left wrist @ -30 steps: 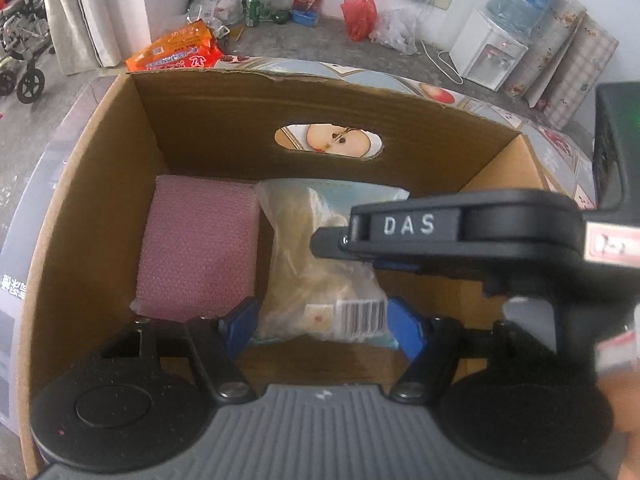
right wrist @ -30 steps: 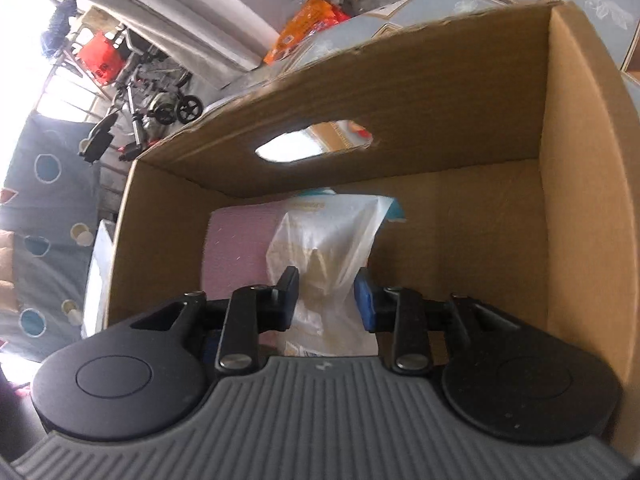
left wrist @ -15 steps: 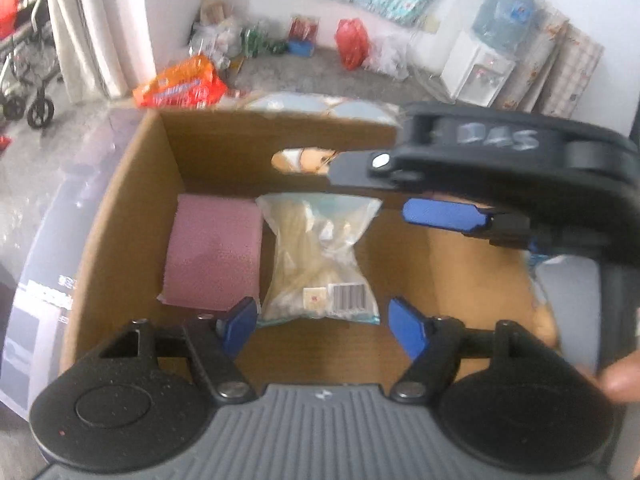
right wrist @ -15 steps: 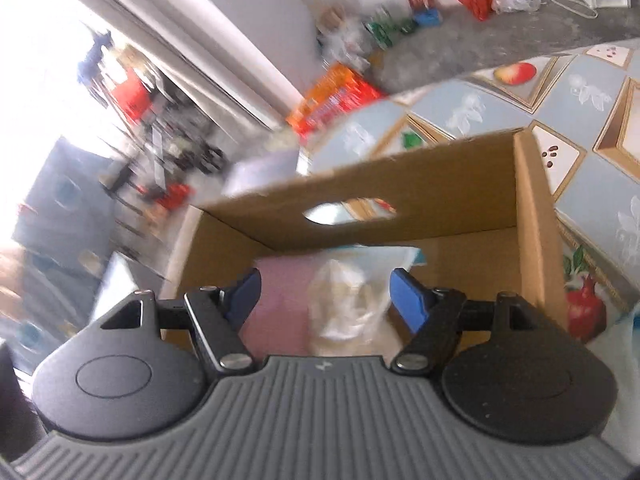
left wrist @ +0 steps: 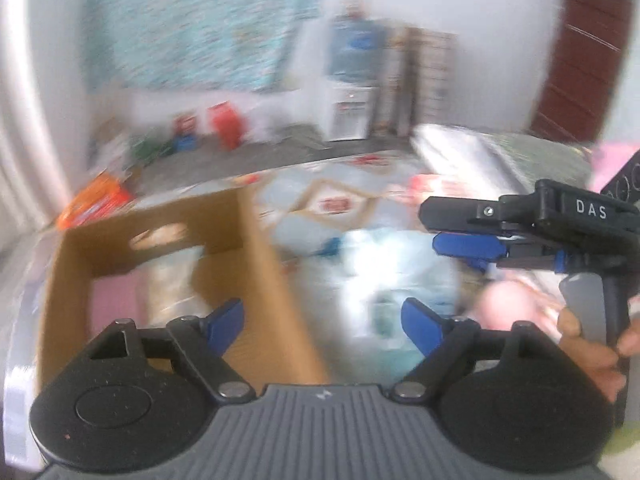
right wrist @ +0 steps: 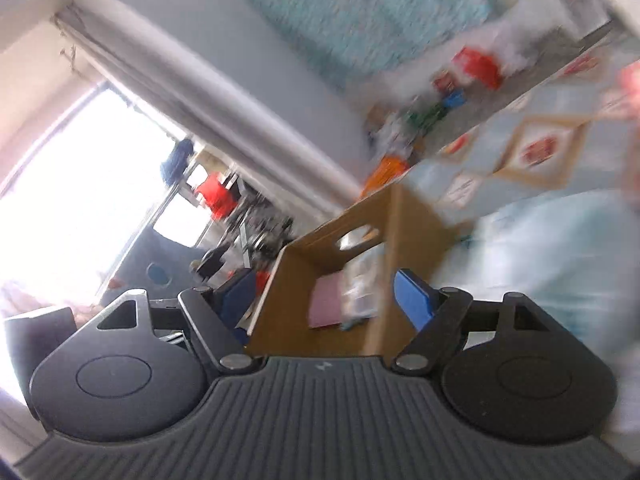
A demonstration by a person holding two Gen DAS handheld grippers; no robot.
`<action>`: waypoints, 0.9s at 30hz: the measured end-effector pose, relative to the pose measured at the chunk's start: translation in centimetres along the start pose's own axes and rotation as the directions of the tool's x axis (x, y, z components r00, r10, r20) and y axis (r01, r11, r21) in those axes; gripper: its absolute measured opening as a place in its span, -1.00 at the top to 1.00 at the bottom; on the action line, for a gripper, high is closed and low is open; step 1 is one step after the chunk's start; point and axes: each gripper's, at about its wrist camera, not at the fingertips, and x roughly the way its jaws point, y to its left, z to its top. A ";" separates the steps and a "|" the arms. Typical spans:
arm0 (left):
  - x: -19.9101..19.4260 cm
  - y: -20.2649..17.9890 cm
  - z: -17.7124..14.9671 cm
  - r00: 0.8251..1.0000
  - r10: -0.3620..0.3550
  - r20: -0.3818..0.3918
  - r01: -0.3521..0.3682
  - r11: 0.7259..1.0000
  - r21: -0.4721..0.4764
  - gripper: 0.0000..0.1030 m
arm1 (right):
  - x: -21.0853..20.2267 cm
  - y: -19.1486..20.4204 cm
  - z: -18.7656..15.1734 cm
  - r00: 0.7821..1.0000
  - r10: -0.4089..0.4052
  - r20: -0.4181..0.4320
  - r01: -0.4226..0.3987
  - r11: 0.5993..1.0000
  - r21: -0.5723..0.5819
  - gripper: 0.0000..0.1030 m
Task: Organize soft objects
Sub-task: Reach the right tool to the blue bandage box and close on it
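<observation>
A cardboard box (left wrist: 260,268) stands at the left on the patterned table. In it lie a pink cloth (left wrist: 116,300) and a clear bag (left wrist: 172,280) side by side. My left gripper (left wrist: 324,320) hovers above the box's right wall, jaws opening, nothing between them. To the right lies a blurred pale blue soft package (left wrist: 384,272). Above it is my right gripper (left wrist: 448,228), seen from the side. In the right wrist view the right gripper (right wrist: 326,300) is also opening and empty, with the box (right wrist: 400,240), pink cloth (right wrist: 328,312) and package (right wrist: 560,248) beyond it.
A hand (left wrist: 580,332) holds the right gripper's handle. An orange packet (left wrist: 96,200) lies beyond the box. Bags and a water dispenser (left wrist: 352,116) stand along the far wall. A pink item (left wrist: 500,304) lies right of the package. A bright window (right wrist: 80,200) is at the left.
Both grippers rose out of the box and swung right. The right gripper let go of the clear bag, which stays in the box beside the pink cloth. Both jaws widened.
</observation>
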 end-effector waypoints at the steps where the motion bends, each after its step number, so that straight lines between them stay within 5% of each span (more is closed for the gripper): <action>1: 0.5 -1.4 0.1 1.000 -0.021 0.004 0.021 0.999 0.032 -0.74 | -2.5 -0.8 0.2 0.999 -0.027 0.037 0.027 1.000 -0.012 -0.49; 8: 7.3 -13.5 1.4 0.988 -0.145 -0.061 0.156 0.946 0.283 -0.74 | -13.8 -9.4 1.3 0.944 -0.256 0.208 0.251 0.967 0.053 -0.49; 14: 14.4 -21.4 1.7 0.981 -0.164 -0.099 0.191 0.894 0.405 -0.61 | -15.6 -18.4 1.9 0.898 -0.390 0.204 0.355 0.916 0.190 -0.40; 20: 20.4 -24.8 2.6 0.977 -0.172 -0.130 0.212 0.870 0.444 -0.32 | -12.9 -25.1 1.7 0.906 -0.393 0.154 0.342 0.897 0.281 -0.08; 27: 24.7 -26.1 3.9 0.970 -0.165 -0.177 0.228 0.867 0.443 -0.38 | -10.7 -28.8 2.0 0.921 -0.369 0.122 0.316 0.894 0.318 0.07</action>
